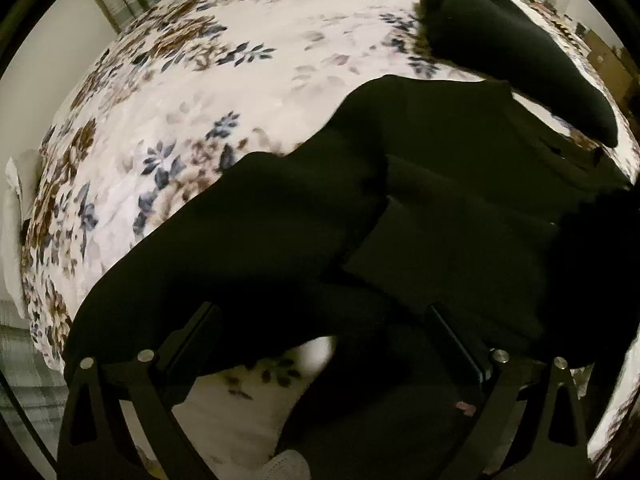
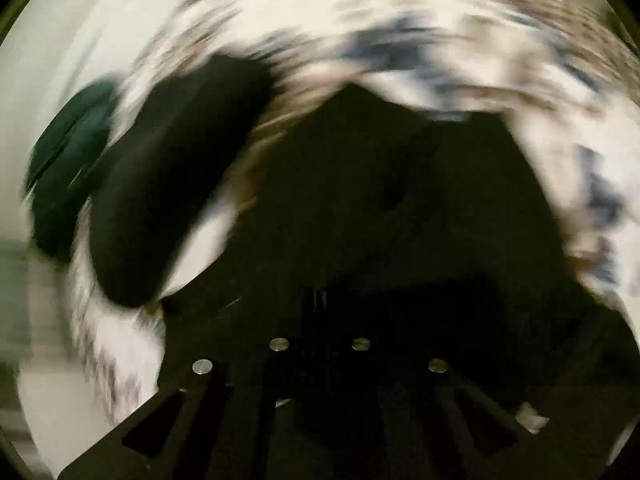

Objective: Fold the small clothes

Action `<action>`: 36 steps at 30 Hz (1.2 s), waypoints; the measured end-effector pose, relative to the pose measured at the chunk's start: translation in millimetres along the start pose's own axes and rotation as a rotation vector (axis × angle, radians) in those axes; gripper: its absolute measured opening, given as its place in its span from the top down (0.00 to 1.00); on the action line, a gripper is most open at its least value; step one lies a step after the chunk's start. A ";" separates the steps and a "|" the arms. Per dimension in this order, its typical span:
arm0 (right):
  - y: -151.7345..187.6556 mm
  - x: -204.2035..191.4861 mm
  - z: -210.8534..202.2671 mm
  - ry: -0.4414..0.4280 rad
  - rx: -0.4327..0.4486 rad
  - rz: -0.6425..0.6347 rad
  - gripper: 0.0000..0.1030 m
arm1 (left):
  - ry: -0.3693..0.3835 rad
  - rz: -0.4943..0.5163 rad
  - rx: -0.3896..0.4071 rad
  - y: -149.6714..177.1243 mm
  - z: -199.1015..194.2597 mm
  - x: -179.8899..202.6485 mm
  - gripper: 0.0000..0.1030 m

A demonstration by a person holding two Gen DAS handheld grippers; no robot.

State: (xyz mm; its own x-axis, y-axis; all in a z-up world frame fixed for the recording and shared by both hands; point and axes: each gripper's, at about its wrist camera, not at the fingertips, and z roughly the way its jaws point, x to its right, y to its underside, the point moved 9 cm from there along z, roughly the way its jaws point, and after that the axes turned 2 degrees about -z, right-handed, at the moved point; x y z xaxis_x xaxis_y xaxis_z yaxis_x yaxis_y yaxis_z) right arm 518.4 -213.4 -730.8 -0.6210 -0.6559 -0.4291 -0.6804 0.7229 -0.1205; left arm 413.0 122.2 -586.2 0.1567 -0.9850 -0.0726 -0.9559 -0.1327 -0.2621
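Observation:
A black garment (image 1: 320, 216) lies spread across a floral bedspread (image 1: 192, 92). My left gripper (image 1: 320, 320) is open, its fingers wide apart over the garment's near edge, with cloth between and under them. In the blurred right wrist view the same black garment (image 2: 400, 200) fills the middle. My right gripper (image 2: 320, 308) has its fingers close together and seems shut on the black cloth, though dark blur hides the tips.
A second black piece of clothing (image 1: 516, 52) lies at the far right of the bed; it also shows at the left in the right wrist view (image 2: 168, 184). A dark green item (image 2: 68, 160) lies beside it. A white pillow (image 1: 16, 216) sits at the left edge.

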 end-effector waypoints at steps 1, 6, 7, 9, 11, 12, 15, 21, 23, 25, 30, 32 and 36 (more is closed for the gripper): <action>7.1 -9.8 17.4 -0.019 -0.072 -0.050 0.96 | 0.001 -0.007 -0.001 -0.9 -0.1 -2.2 0.00; 19.4 4.8 17.7 -0.147 -0.249 -0.075 0.80 | 0.011 -0.012 0.025 -9.6 -6.1 -7.7 0.00; 15.8 20.3 -8.7 -0.141 -0.192 -0.086 0.69 | 0.013 -0.012 0.027 -10.3 -6.2 -7.8 0.00; 8.9 44.1 -40.3 -0.088 -0.122 -0.104 0.53 | 0.015 -0.013 0.025 -10.9 -6.2 -7.5 0.00; 10.9 76.7 -68.2 0.050 -0.049 -0.180 0.42 | 0.016 -0.015 0.023 -10.5 -4.9 -5.3 0.00; 15.5 89.5 -72.0 0.130 -0.041 -0.257 0.40 | 0.018 -0.013 0.019 -9.8 -3.9 -3.5 0.00; 33.5 108.9 -56.6 0.252 -0.094 -0.398 0.40 | 0.018 -0.006 0.020 -7.8 -4.0 2.4 0.00; 26.6 134.3 -28.8 0.365 -0.085 -0.496 0.41 | 0.010 0.022 0.030 -5.5 -5.3 10.3 0.00; -2.1 161.7 -42.3 0.444 0.006 -0.353 0.41 | 0.010 0.016 0.034 -5.2 -7.4 10.3 0.00; -21.6 192.0 -62.7 0.487 0.073 -0.198 0.44 | 0.013 0.013 0.035 -4.3 -9.4 10.5 0.00; -29.9 225.6 -97.4 0.374 0.075 -0.012 0.46 | 0.013 0.010 0.038 -2.7 -11.6 9.6 0.00; -16.2 207.0 -101.3 0.277 0.055 -0.056 0.46 | 0.013 0.003 0.034 -1.7 -11.8 8.5 0.00; 25.0 186.5 -77.4 0.245 -0.071 -0.249 0.46 | 0.006 -0.011 0.027 -2.0 -9.9 6.7 0.00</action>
State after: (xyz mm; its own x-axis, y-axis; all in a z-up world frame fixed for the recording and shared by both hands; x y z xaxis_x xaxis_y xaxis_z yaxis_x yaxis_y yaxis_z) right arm 355.4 -334.5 -744.5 -0.5016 -0.8491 -0.1655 -0.8427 0.5228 -0.1283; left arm 413.5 114.8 -576.6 0.1657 -0.9841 -0.0635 -0.9469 -0.1408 -0.2889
